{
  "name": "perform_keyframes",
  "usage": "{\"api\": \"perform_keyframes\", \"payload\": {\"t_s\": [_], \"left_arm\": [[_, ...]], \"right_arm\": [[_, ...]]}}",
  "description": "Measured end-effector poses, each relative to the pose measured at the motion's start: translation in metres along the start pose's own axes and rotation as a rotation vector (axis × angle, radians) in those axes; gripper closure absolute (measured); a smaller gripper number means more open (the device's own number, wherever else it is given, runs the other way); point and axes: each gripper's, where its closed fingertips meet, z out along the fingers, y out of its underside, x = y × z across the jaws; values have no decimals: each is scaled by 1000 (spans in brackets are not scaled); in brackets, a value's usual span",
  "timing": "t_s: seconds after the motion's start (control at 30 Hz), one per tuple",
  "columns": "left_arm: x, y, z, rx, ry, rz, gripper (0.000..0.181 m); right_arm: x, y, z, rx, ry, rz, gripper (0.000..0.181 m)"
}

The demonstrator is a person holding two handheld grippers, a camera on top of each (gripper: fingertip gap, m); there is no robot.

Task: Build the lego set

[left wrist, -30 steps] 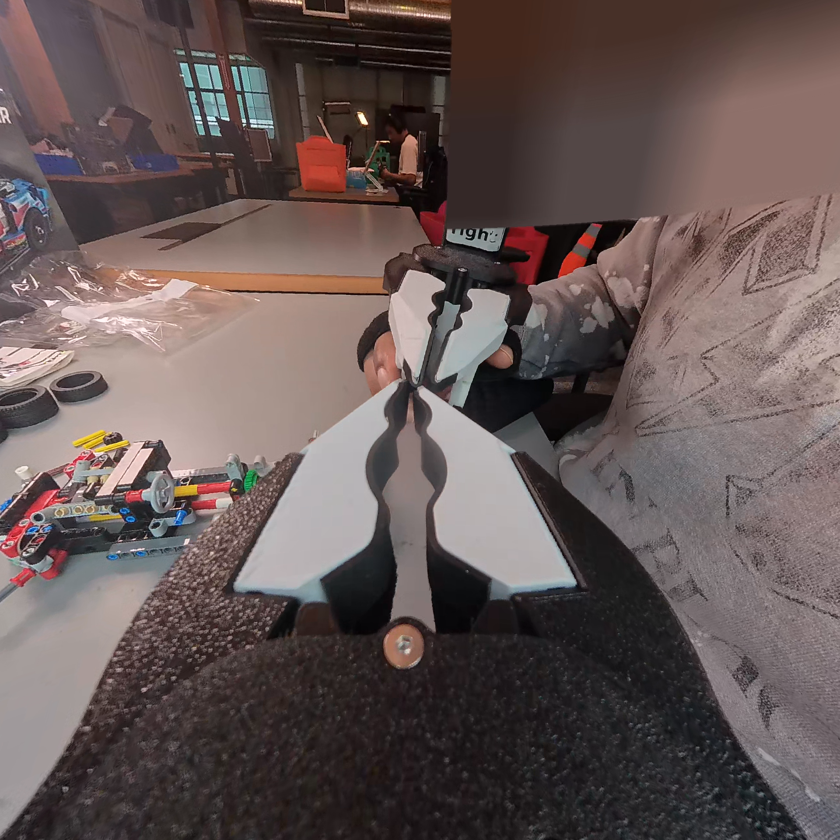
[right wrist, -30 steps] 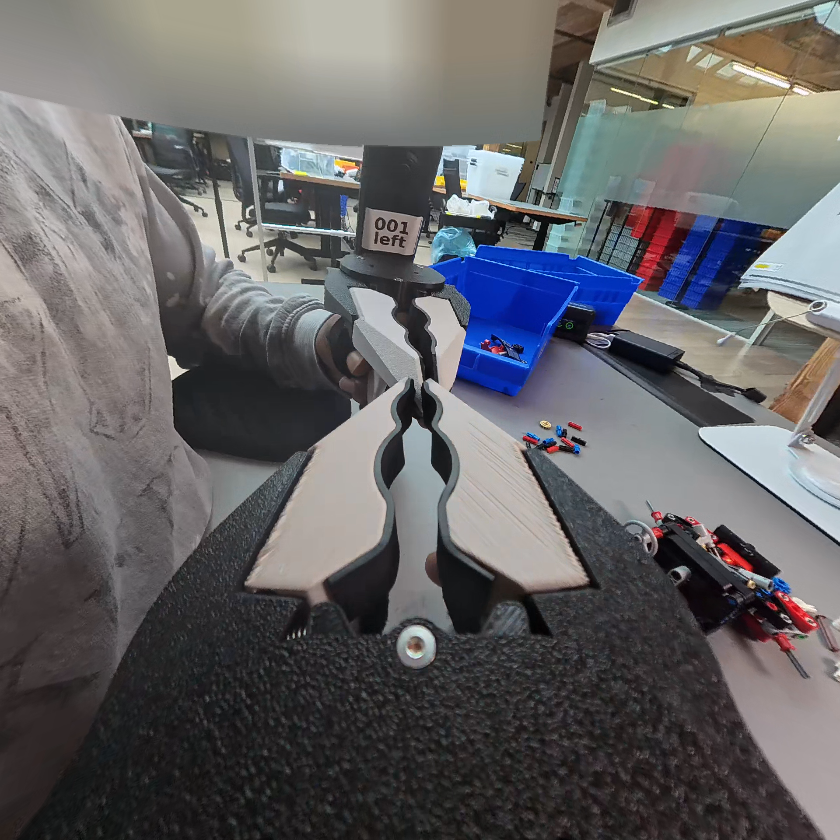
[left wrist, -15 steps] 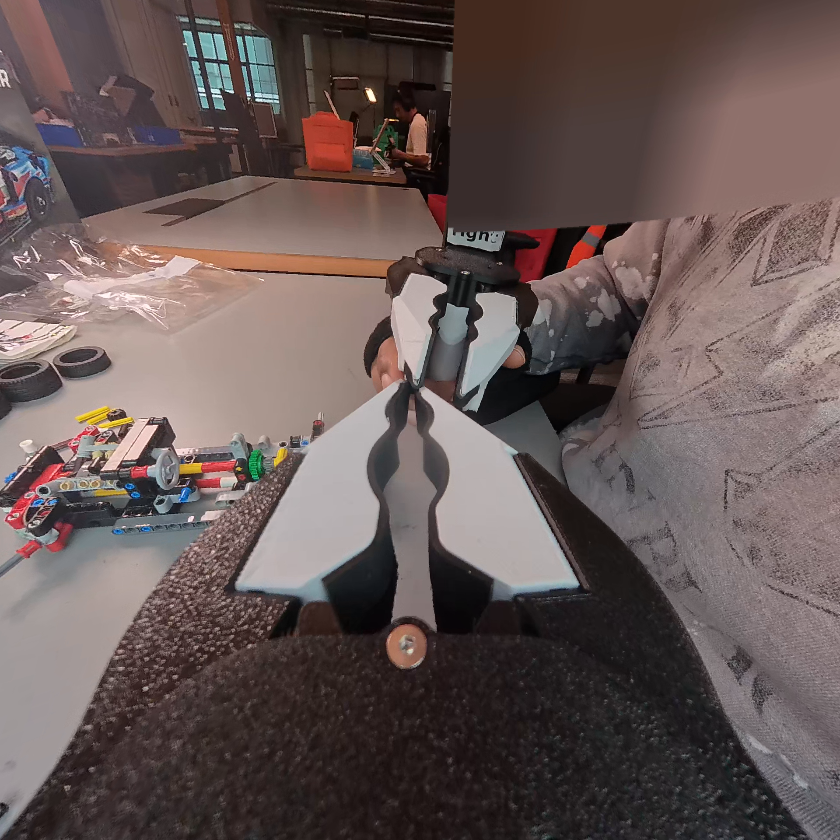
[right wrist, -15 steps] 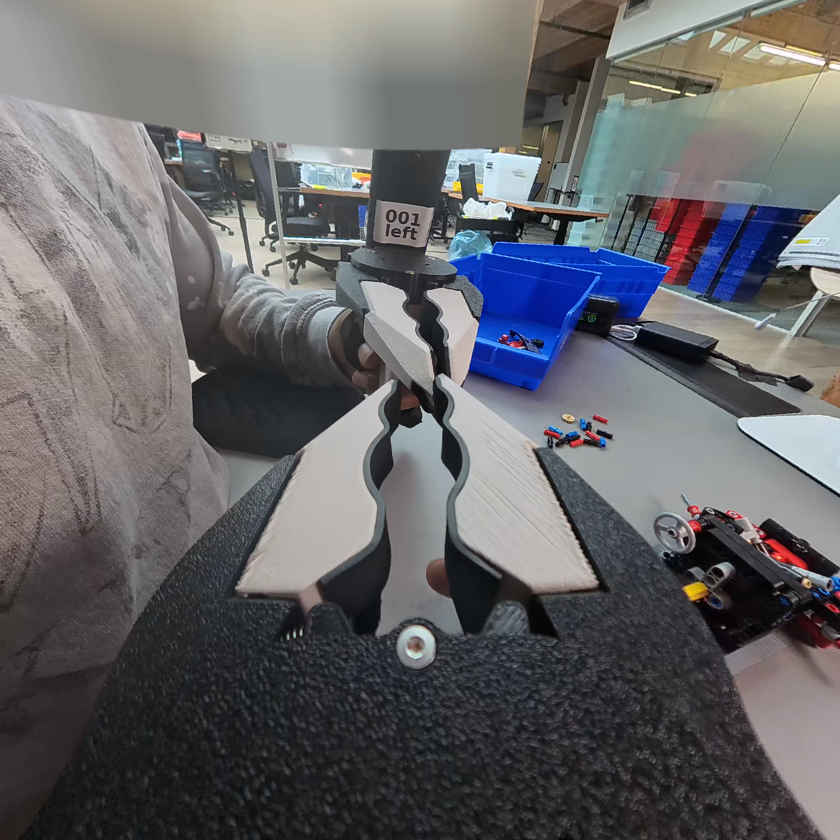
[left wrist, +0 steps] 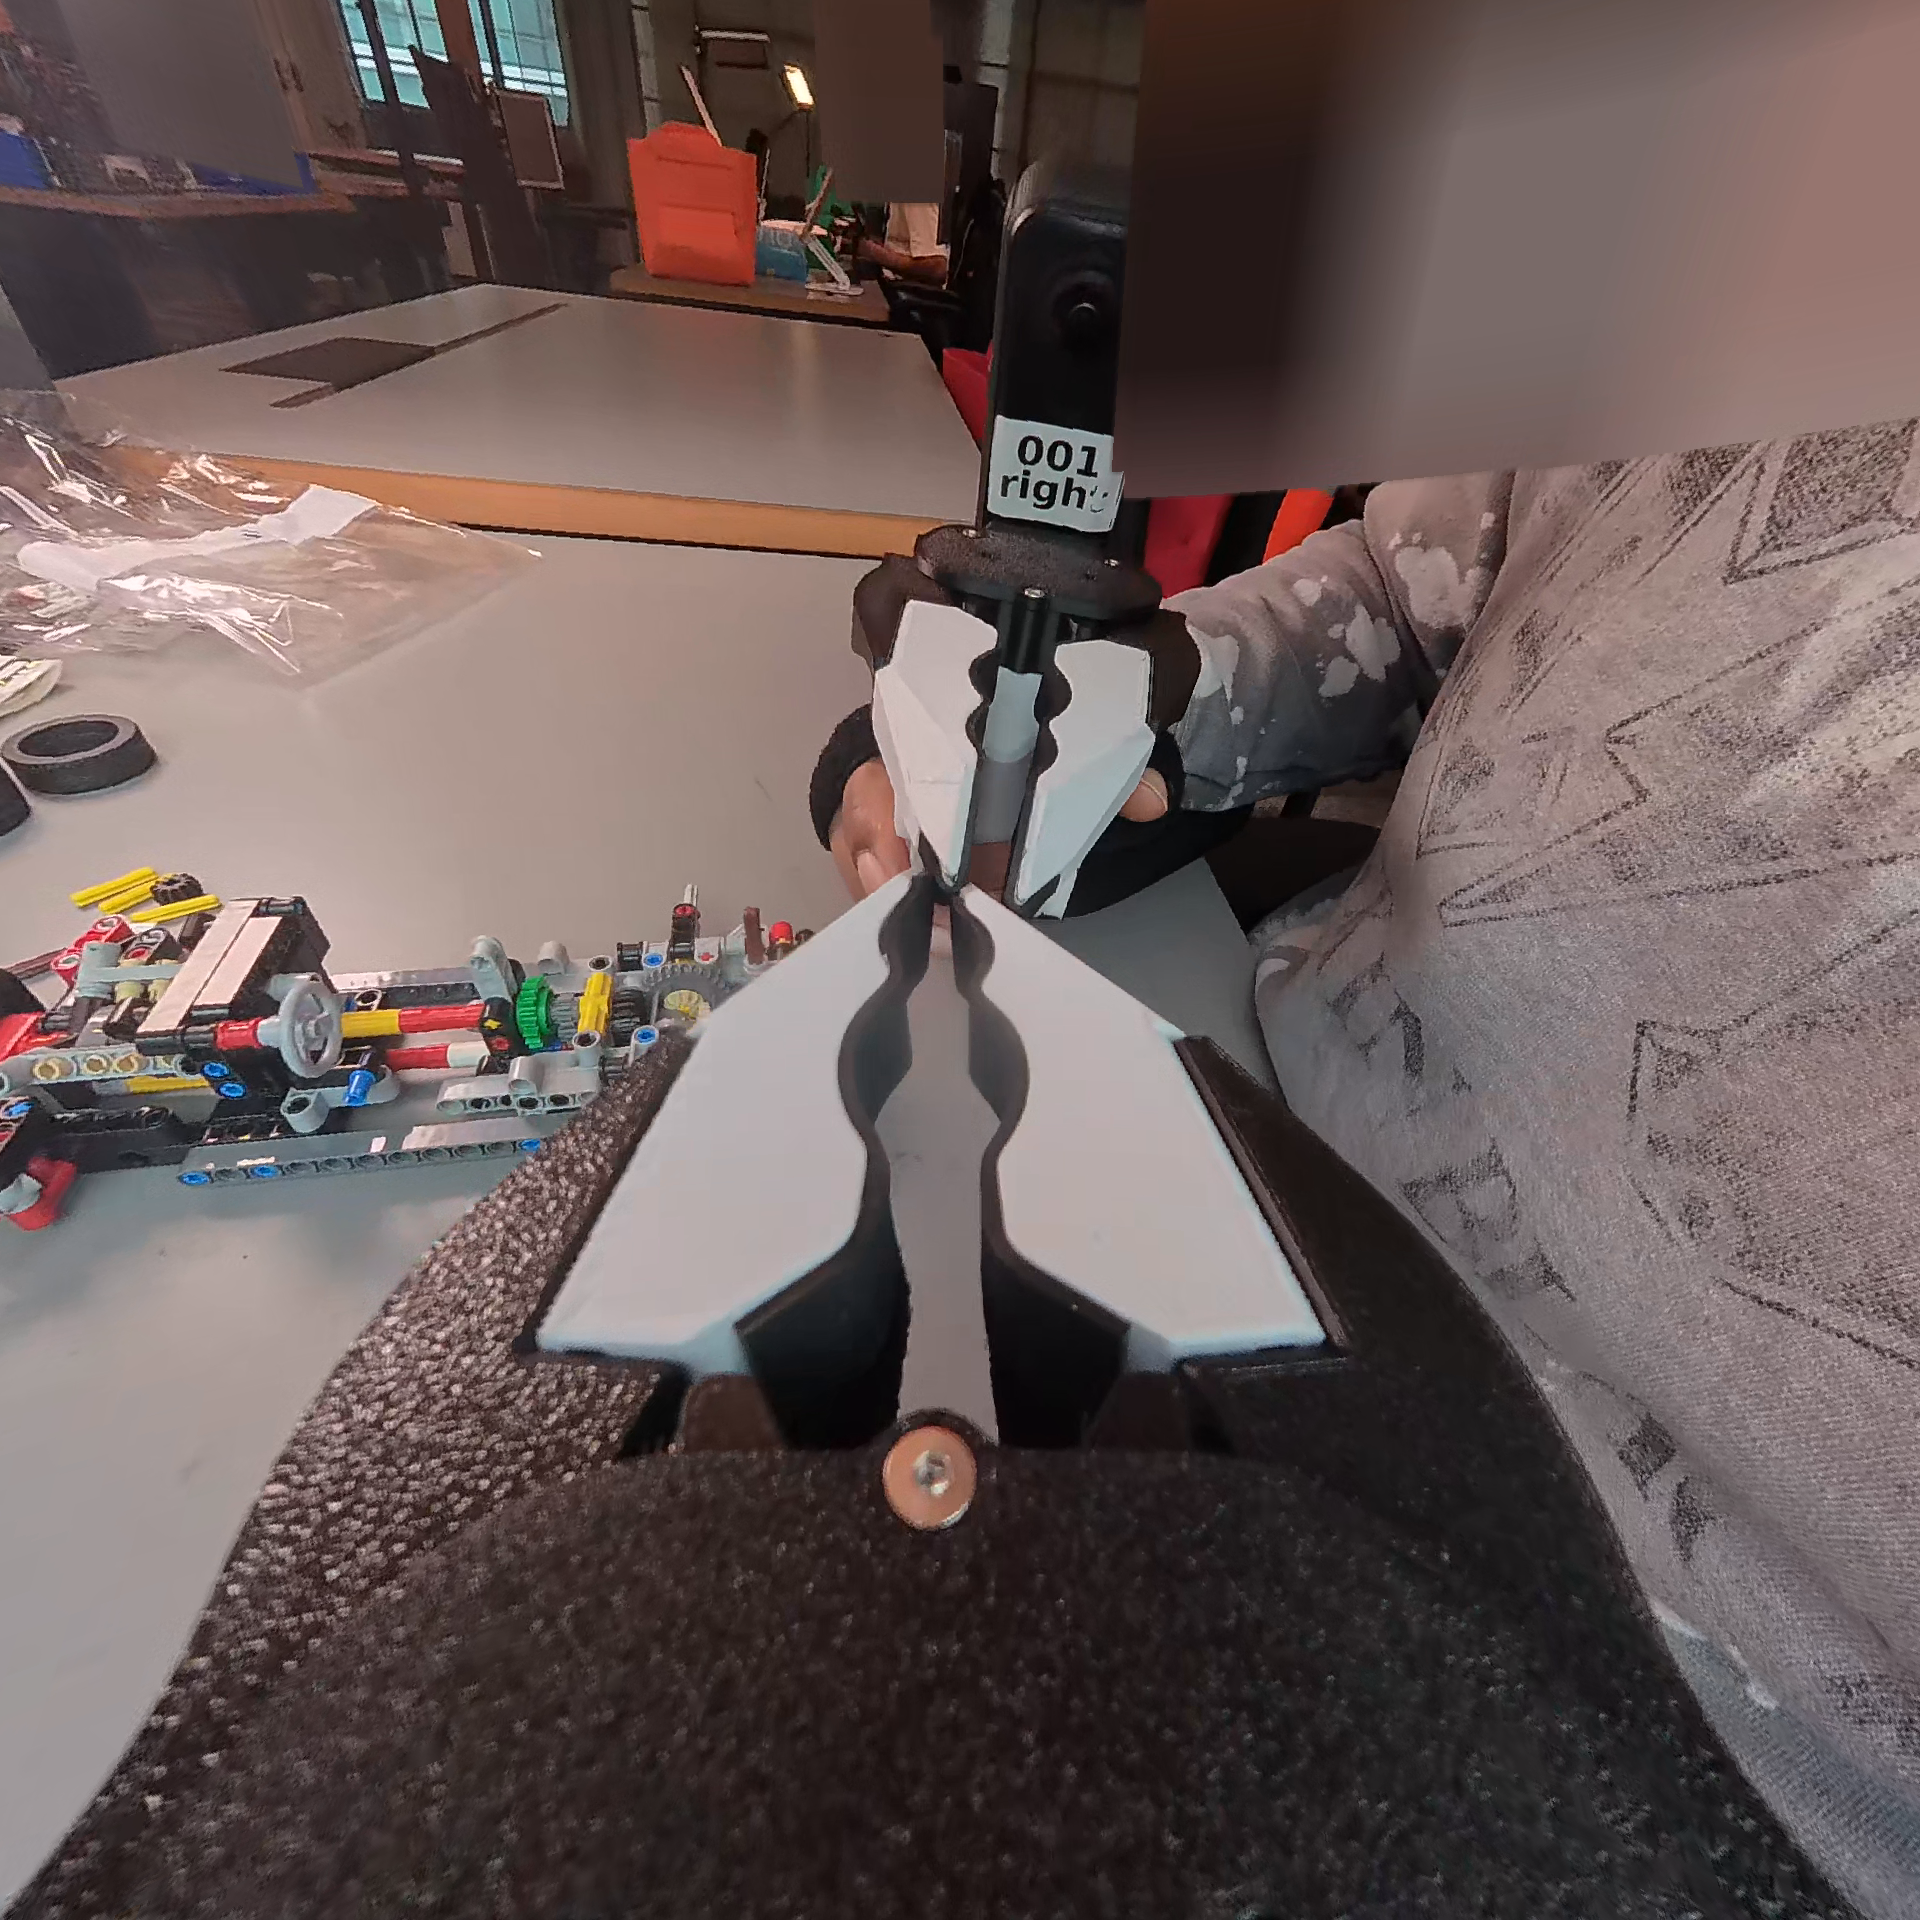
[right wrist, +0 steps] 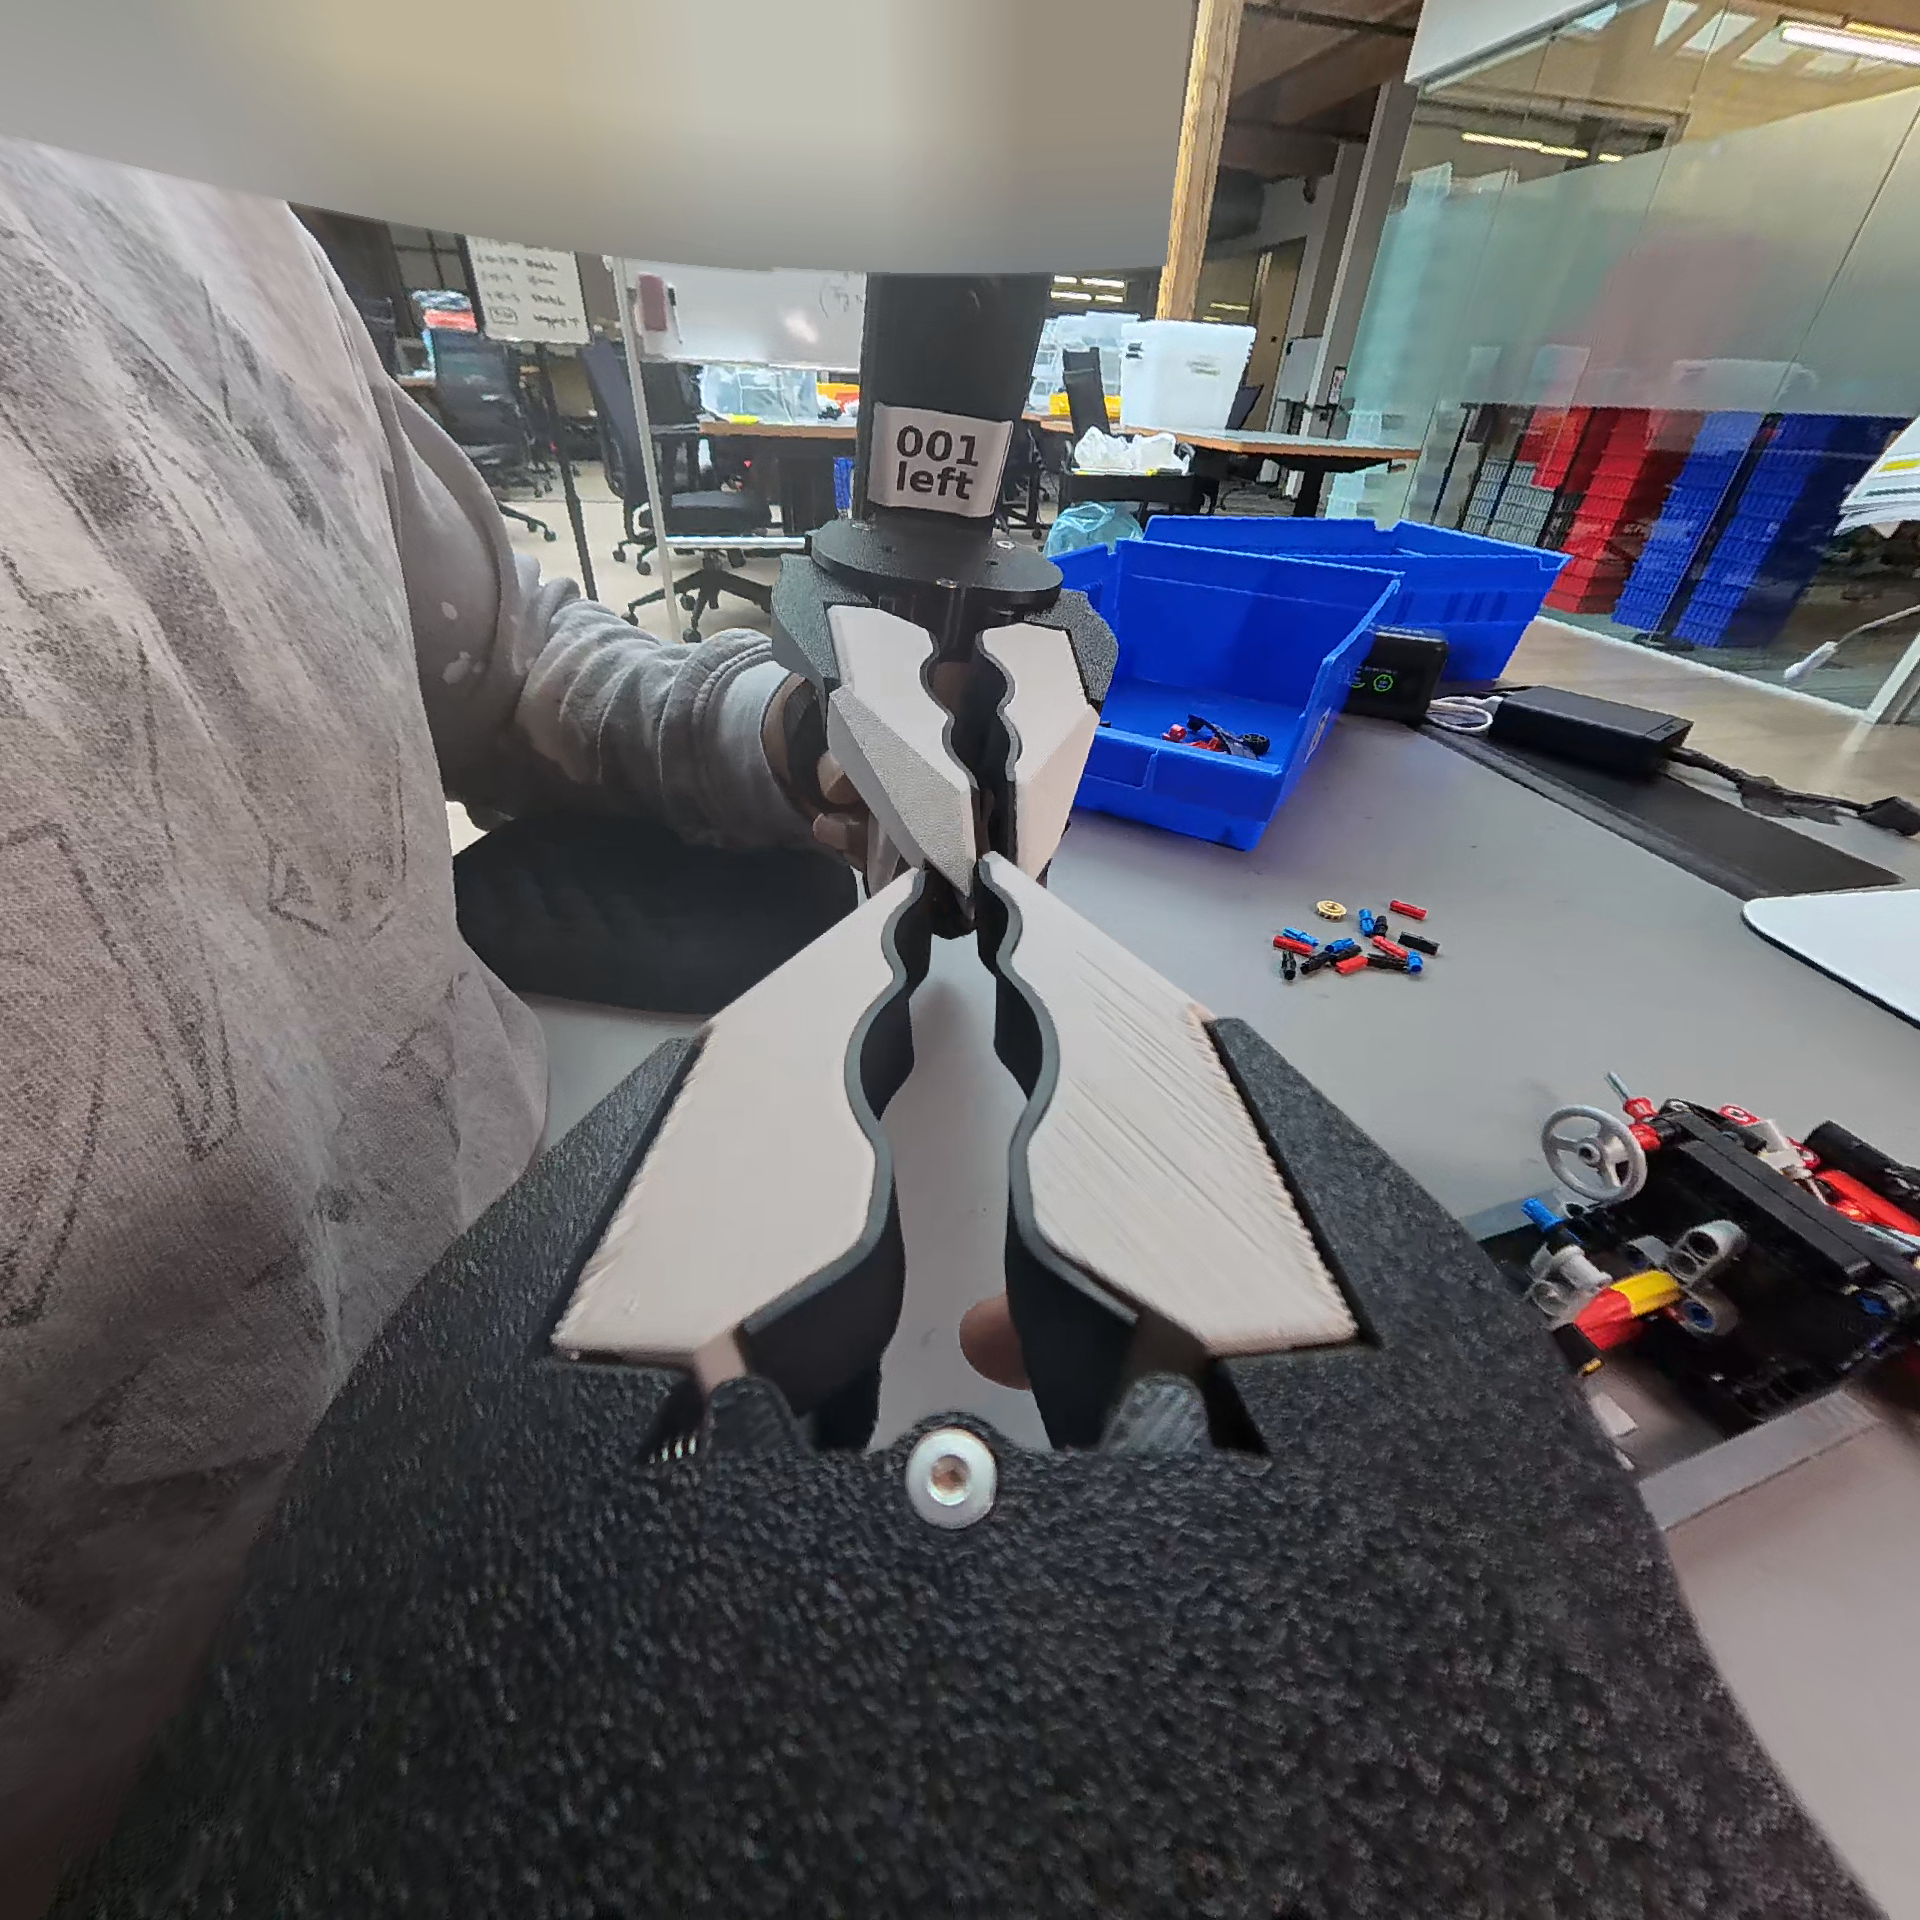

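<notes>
Multicoloured lego car chassis half-built on grey counter; loose pins, black tyres unused. Left hand-held gripper, right hand-held gripper tip-to-tip, both nearly pressed together; can't tell what's pinched.

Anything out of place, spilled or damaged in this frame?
Nothing looks damaged. The two tools meet tip to tip in front of the person, off the table: left tool, right tool. Whether a part sits between them is unclear. The car chassis lies flat, and loose pins sit in one small cluster.

Right gripper spread slightly wider; both grippers lifted higher.
</notes>
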Motion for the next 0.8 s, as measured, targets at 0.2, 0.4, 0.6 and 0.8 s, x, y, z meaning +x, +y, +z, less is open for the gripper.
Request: {"api": "perform_keyframes", "payload": {"t_s": [0.2,0.4,0.6,0.8], "left_arm": [[2,4,2,-35,-3,45,181],[-11,-7,-5,-2,-133,288,153],[-30,6,-14,-20,-179,215,138],[-38,9,-14,-17,-222,202,134]], "right_arm": [[-3,4,-1,-22,-11,-10,175],[2,-9,-4,-15,150,-447,168],[7,-13,-6,-129,247,-1006,168],[8,-21,-6,-155,261,-1228,181]]}}
